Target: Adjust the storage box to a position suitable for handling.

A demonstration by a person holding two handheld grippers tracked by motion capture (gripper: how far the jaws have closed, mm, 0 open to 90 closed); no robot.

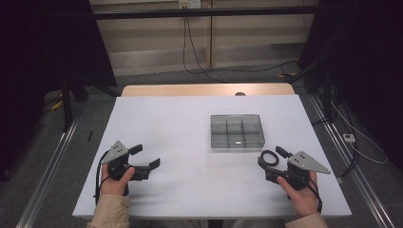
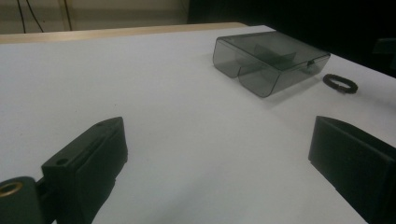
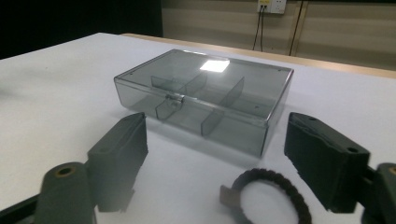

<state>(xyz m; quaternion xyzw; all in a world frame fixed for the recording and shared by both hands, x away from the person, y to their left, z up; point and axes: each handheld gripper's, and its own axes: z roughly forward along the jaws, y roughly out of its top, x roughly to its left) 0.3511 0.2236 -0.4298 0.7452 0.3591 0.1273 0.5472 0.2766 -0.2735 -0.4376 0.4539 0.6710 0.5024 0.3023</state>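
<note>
Both grippers rest at the lower frame edge of the high view: left gripper (image 1: 146, 156) fingers wide apart, empty; right gripper (image 1: 270, 158) fingers apart around the black braided ring (image 1: 270, 157), unclamped. Smoky transparent compartment box (image 1: 237, 132) sits closed mid-bench (image 1: 180, 118). Judgement: ring not yet gripped; stowing remains.

Between my right jaws lies a black braided ring (image 3: 273, 198), flat on the table just before the shut smoky compartment box (image 3: 205, 100).

A white counter (image 1: 190, 142) stands on grey floor (image 1: 57, 156). Black curtains (image 1: 43, 42) flank a beige wall (image 1: 157, 38), where cables (image 1: 199, 66) hang from a socket (image 1: 189, 4).
</note>
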